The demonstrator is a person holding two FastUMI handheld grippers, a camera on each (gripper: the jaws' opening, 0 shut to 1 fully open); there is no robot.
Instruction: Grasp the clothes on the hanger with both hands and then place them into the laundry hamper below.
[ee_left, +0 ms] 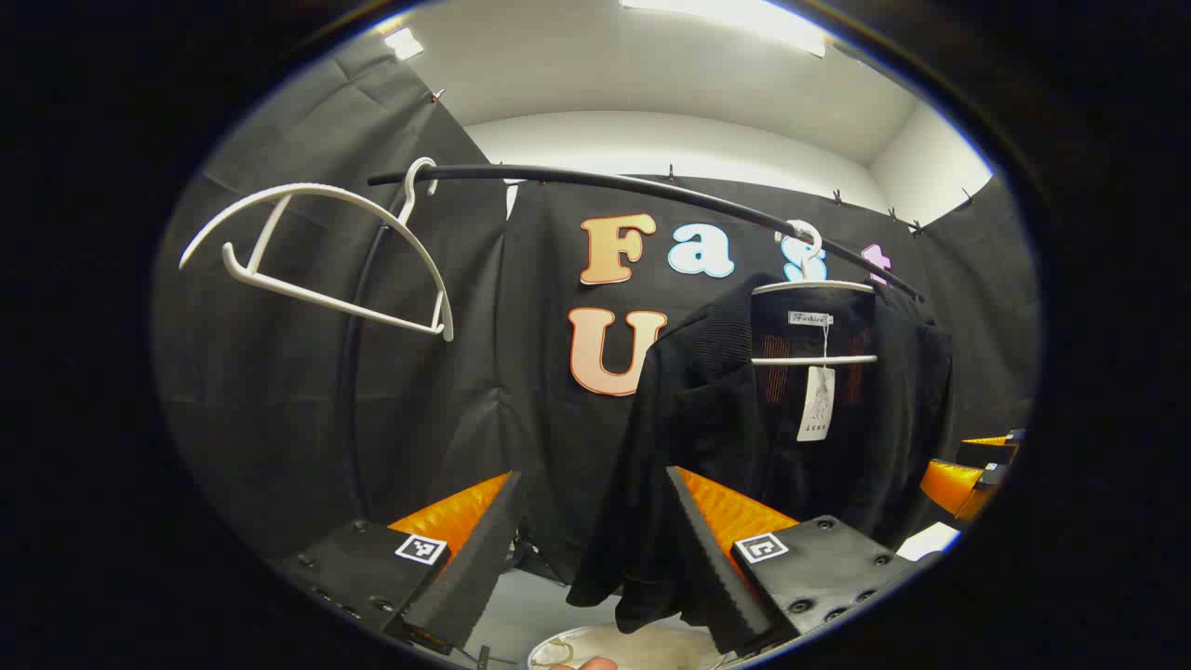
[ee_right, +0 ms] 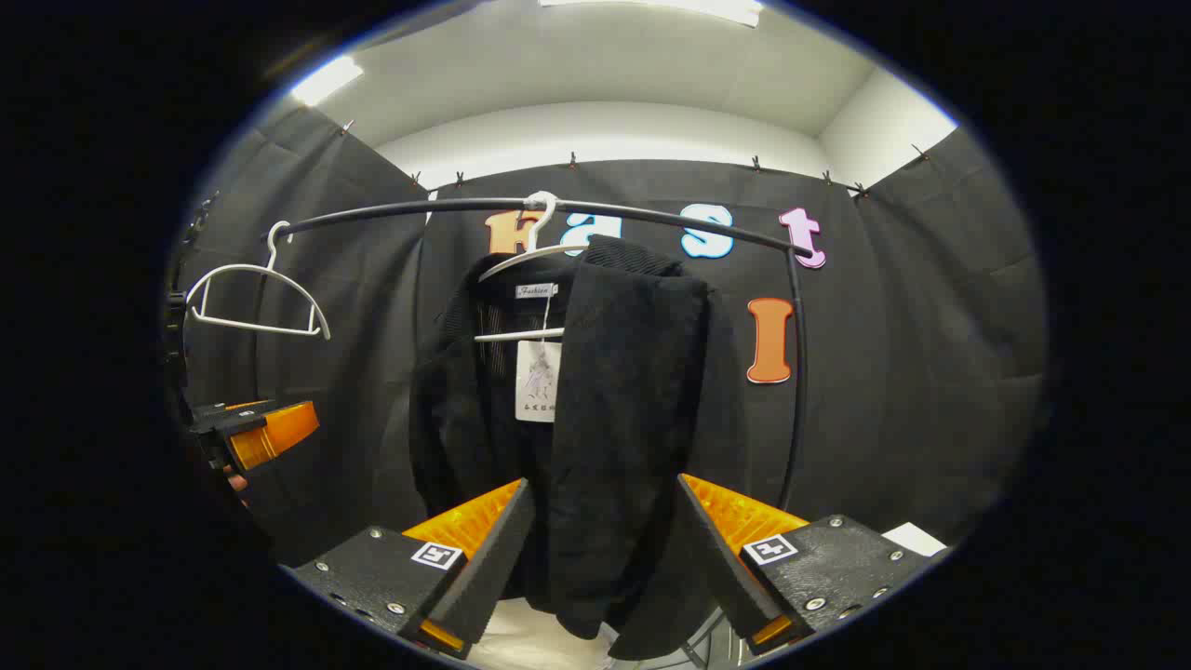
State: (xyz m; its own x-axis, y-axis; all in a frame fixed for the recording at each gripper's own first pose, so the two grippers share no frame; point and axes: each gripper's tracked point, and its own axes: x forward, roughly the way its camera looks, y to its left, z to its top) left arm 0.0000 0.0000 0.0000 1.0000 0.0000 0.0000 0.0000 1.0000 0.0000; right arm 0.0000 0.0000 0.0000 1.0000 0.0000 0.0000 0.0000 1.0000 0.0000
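A black jacket point(ee_left: 744, 428) hangs on a white hanger point(ee_left: 814, 284) from a curved black rail point(ee_left: 651, 191), at about three o'clock in the left gripper view. An empty white hanger point(ee_left: 316, 251) hangs at ten o'clock. The left gripper point(ee_left: 595, 549) has its fingers spread wide, holding nothing, the jacket's hem beyond them. In the right gripper view, the right gripper point(ee_right: 605, 549) is likewise wide open, the jacket's lower edge showing between its fingers; contact cannot be told. The laundry hamper point(ee_left: 577, 647) rim shows at six o'clock.

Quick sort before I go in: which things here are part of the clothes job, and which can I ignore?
Part of the job:
black garment
its white hanger
laundry hamper, rim just visible below
left gripper, open
right gripper, open

Ignore:
empty white hanger
rail
paper tag
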